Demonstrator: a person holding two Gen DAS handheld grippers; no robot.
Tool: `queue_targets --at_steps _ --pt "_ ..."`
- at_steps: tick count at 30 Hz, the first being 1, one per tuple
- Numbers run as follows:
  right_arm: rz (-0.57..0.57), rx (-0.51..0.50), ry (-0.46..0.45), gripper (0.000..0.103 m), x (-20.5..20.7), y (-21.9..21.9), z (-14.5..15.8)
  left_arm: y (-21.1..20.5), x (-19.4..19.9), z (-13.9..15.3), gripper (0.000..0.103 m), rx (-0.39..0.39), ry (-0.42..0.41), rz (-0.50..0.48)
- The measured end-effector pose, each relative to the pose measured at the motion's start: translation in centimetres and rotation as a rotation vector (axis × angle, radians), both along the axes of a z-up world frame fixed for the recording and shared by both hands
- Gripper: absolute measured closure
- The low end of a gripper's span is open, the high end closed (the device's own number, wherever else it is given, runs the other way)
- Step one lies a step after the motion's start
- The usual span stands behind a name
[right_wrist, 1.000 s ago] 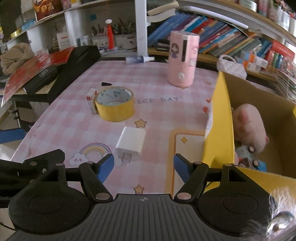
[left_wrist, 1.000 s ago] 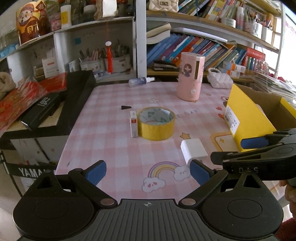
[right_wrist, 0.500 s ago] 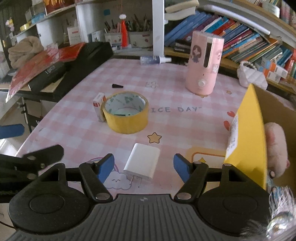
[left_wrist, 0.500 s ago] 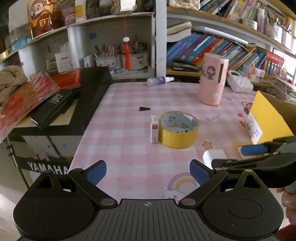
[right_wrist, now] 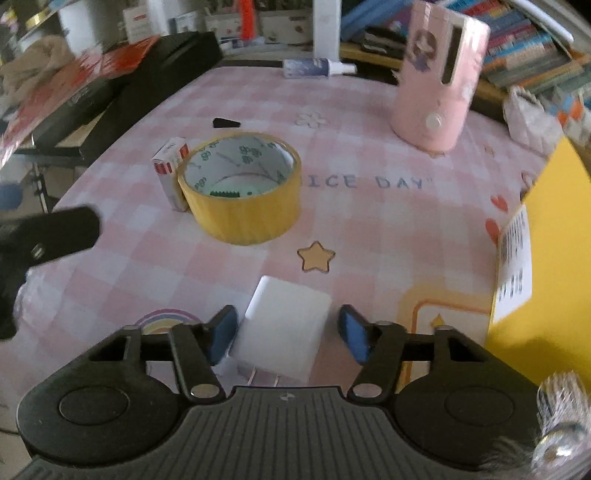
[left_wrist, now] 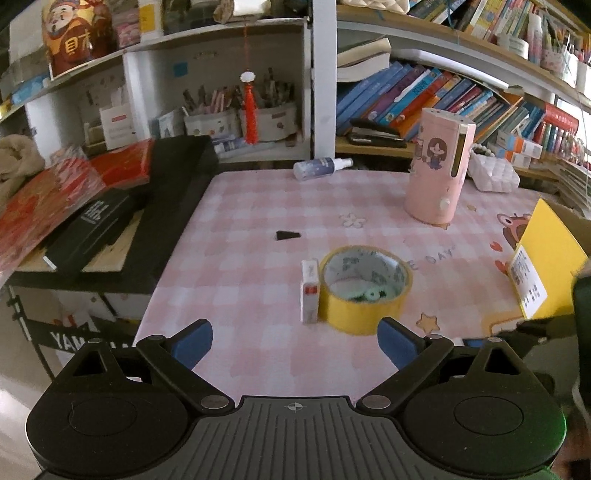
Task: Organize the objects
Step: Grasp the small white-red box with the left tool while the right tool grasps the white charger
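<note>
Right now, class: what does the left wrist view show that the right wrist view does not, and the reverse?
Only the left wrist view: the left claw, open over bare tablecloth, and the figurine jar on the shelf.
Only the right wrist view: the white charger between the right claw's closing pads, a gap still showing on its right.
Both: yellow tape roll, small box, pink canister, spray bottle, yellow carton.

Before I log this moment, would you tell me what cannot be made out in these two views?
- Left wrist view: the white charger is hidden behind the left gripper body.
- Right wrist view: whether the right gripper's closing pads touch the white charger; motion blur, and a gap shows on its right.
- Both views: inside of the yellow box is cut off by its wall and the frame edge.
- Small box beside the tape roll: print too small.
</note>
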State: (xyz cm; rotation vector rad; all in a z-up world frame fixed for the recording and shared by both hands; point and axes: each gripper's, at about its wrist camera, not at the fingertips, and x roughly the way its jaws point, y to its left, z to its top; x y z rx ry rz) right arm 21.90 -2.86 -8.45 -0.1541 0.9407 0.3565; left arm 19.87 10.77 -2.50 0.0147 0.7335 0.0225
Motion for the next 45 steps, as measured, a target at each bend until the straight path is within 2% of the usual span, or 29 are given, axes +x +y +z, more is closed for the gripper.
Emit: queue_targets --at_steps 2,7,10,14,17,22,25,28,33,35,39,45 --pt "0.028 0.002 -0.003 0.06 0.1 -0.1 0.1 -0.3 0.8 -0.1 0.007 -0.002 -0.006 -0.007" --pt "0.036 0.025 -0.045 0.062 0.1 -1.2 1.5 -1.0 2.8 -0.5 0.009 -0.021 -0.007 -0.018" --pt "0.044 0.034 -0.101 0.062 -0.1 -1.9 3.1 -1.2 3.9 -1.0 0.017 -0.042 0.01 -0.011" --pt "0.065 0.033 -0.16 0.062 -0.5 -2.5 4.4 -1.2 5.0 -1.8 0.036 -0.066 0.031 -0.003" --pt "0.091 0.021 -0.189 0.063 -0.7 -2.4 4.8 -1.3 5.6 -2.3 0.042 -0.068 0.042 0.004" --pt "0.124 0.017 -0.204 0.063 -0.9 -2.4 4.9 -1.4 6.5 -3.2 0.045 -0.059 0.067 -0.002" --pt "0.131 0.016 -0.2 0.063 -0.8 -2.3 4.9 -1.1 7.0 -3.3 0.051 -0.056 0.068 0.028" --pt "0.133 0.016 -0.205 0.063 -0.8 -2.4 4.9 -0.4 7.2 -2.9 0.06 -0.075 0.051 0.062" --pt "0.123 0.015 -0.203 0.063 -0.8 -2.5 4.9 0.4 7.7 -2.9 0.081 -0.107 0.052 0.066" --pt "0.122 0.012 -0.205 0.063 -0.9 -2.4 5.0 0.4 7.7 -2.8 0.085 -0.119 0.054 0.074" --pt "0.12 0.008 -0.215 0.063 -1.1 -2.5 5.2 1.3 7.1 -2.2 0.085 -0.153 0.028 0.092" --pt "0.107 -0.002 -0.216 0.063 -1.6 -2.5 5.5 2.5 7.2 -2.7 0.085 -0.168 0.059 0.124"
